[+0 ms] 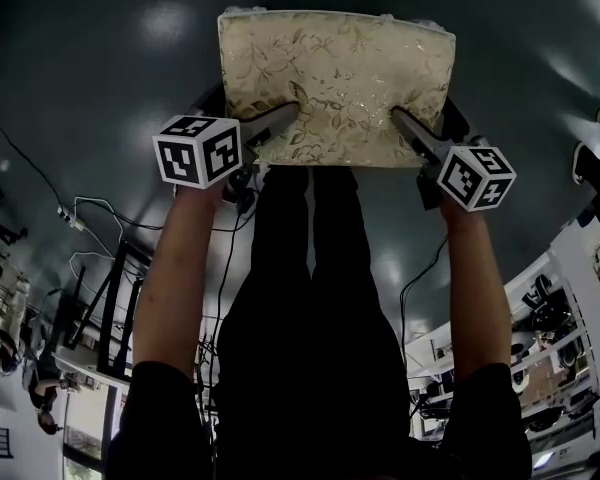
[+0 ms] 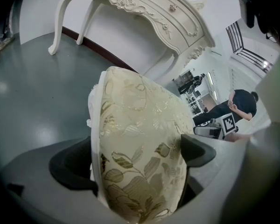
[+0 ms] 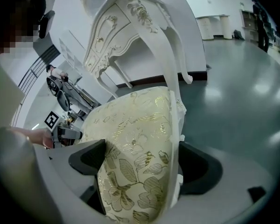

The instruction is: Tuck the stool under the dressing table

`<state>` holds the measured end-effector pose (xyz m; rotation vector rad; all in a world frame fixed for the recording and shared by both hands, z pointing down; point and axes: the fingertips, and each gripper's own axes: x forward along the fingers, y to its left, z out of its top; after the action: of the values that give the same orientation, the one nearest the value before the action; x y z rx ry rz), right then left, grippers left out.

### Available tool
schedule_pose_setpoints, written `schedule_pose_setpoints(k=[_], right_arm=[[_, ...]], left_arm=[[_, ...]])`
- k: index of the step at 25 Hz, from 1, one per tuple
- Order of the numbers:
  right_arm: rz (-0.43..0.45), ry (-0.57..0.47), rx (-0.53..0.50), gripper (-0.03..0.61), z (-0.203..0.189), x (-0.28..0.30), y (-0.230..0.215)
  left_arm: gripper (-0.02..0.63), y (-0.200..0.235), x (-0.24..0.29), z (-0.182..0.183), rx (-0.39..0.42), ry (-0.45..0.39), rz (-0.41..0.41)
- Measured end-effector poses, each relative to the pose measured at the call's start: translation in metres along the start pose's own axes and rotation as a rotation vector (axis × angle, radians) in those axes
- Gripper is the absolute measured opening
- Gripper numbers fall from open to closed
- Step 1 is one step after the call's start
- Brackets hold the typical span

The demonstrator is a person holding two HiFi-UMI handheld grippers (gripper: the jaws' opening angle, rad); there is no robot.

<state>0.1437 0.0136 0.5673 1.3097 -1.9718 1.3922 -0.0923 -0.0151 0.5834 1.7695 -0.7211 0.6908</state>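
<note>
The stool's seat (image 1: 335,78), a cream cushion with a gold leaf pattern, lies in front of me over the dark floor. Its legs are hidden beneath it. My left gripper (image 1: 285,120) clamps the cushion's near left edge, and the cushion (image 2: 140,139) fills the space between its pads. My right gripper (image 1: 405,123) straddles the near right edge with the cushion (image 3: 130,143) between its jaws. They stand very wide, and the pads rest at the fabric without squeezing it. The white carved dressing table (image 2: 144,8) stands just beyond the stool, one curved leg (image 3: 170,55) close to the seat's far edge.
Grey glossy floor (image 1: 100,58) surrounds the stool. My own dark-clad legs (image 1: 310,298) are right behind the seat. Cables (image 1: 80,218) trail at the left, and shelving (image 1: 560,318) stands at the right. Another person (image 2: 238,108) sits in the background.
</note>
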Motion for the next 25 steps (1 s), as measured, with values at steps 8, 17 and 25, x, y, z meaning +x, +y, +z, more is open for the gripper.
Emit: schedule_pose_setpoints(k=[8, 17, 25], right_arm=[[0.089, 0.105, 0.098, 0.474, -0.0024, 0.0072, -0.0014], [0.096, 0.121, 0.092, 0.476, -0.0017, 0.0077, 0.0004], [0.079, 0.089, 0.104, 0.476, 0.0028, 0.0015, 0.0064]], left_arm=[[0.583, 0.0012, 0.0063, -0.0003, -0.021, 0.018, -0.051], [0.588, -0.0016, 0.0075, -0.0006, -0.013, 0.043, -0.034], [0.589, -0.0063, 0.001, 0.0082, 0.018, 0.014, 0.003]])
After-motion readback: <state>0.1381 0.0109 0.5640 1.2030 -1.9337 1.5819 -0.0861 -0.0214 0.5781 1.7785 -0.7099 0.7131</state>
